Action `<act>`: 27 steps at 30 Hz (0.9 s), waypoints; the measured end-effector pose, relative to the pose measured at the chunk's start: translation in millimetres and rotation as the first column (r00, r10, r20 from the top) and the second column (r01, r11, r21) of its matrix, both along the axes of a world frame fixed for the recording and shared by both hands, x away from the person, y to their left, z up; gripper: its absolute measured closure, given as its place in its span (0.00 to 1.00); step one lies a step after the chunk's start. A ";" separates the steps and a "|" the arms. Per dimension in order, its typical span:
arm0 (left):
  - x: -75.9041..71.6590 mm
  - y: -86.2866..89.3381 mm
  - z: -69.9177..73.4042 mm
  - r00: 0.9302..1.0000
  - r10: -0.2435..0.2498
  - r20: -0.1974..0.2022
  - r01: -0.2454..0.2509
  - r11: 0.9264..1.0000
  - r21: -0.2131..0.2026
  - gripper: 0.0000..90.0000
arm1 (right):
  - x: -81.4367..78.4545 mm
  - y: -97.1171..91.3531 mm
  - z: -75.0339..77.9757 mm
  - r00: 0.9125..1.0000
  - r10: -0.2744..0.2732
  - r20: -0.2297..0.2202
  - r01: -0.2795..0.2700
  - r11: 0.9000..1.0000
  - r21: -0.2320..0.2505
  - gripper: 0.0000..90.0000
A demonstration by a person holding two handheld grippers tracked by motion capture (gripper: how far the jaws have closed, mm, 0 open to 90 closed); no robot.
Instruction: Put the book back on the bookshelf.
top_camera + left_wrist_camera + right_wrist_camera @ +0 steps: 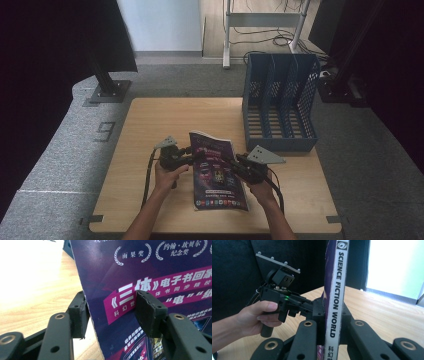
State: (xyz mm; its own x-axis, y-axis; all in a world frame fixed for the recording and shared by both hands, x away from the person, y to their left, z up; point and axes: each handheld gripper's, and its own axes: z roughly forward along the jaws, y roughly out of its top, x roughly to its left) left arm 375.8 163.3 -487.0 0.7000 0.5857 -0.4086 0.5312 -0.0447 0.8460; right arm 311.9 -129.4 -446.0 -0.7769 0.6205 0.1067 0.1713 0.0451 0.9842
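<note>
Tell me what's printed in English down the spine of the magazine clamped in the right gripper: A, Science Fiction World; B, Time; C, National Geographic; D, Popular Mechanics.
A: in the right gripper view, the magazine spine between the right gripper jaws reads SCIENCE FICTION WORLD.

Magazine (pixel 218 172) on wooden table (pixel 150 125), between both hand-held grippers; blue file rack (pixel 280 102) at right rear.

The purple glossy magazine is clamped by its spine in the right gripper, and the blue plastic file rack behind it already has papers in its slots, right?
Not quite: the blue plastic file rack stands with its slots bare, as the high view shows. The rest holds: the purple glossy magazine is clamped by its spine in the right gripper.
</note>
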 end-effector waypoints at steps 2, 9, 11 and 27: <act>-0.4 1.8 3.3 1.000 0.003 0.008 -0.003 1.000 -0.001 0.52 | -0.2 1.6 2.2 1.000 0.005 0.010 -0.005 1.000 -0.003 0.90; -1.0 9.8 14.3 0.999 0.022 0.033 -0.021 0.999 -0.030 0.56 | 0.2 6.6 10.7 0.999 0.020 0.044 -0.020 1.000 0.002 0.90; -1.4 10.1 15.1 0.999 0.027 0.036 -0.025 0.999 -0.030 0.57 | 0.1 7.4 11.1 0.999 0.021 0.045 -0.021 1.000 -0.001 0.90; -3.3 16.0 22.8 0.997 0.037 0.066 -0.033 0.997 -0.069 0.78 | -1.8 6.1 10.5 0.998 0.027 0.056 -0.026 1.000 -0.003 0.89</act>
State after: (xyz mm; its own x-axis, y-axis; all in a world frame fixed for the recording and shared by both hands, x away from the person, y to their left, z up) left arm 372.5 179.3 -464.2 0.7068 0.5829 -0.4008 0.4734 0.0313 0.8803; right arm 310.1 -123.3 -435.5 -0.7978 0.5998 0.0613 0.1144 0.0507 0.9921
